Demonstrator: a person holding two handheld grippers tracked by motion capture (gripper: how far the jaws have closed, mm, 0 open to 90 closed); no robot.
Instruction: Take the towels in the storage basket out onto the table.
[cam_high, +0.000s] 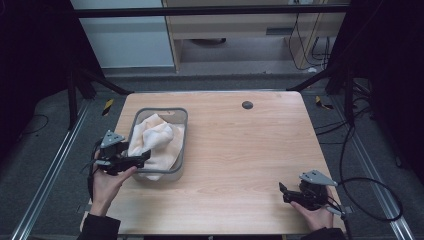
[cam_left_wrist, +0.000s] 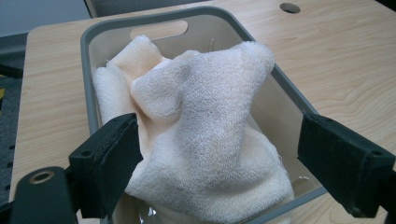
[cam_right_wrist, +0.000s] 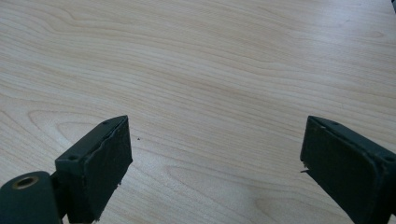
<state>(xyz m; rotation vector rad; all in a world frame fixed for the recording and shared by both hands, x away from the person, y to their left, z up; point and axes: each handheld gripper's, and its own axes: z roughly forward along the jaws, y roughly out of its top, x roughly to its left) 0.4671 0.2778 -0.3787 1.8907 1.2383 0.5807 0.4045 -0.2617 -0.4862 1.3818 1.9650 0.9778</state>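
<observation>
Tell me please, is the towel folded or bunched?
Bunched: the towel lies crumpled in the grey bin, peaks above its rim.

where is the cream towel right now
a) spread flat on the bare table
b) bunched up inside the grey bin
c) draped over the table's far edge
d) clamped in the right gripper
b: the towel sits bunched inside the grey bin, part of it hanging over the near rim; the left gripper is open around it, and the right gripper is open over bare table.

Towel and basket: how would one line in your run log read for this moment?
left gripper: open, jaws straddling towel | towel: in grey basket | right gripper: open over bare table
</observation>
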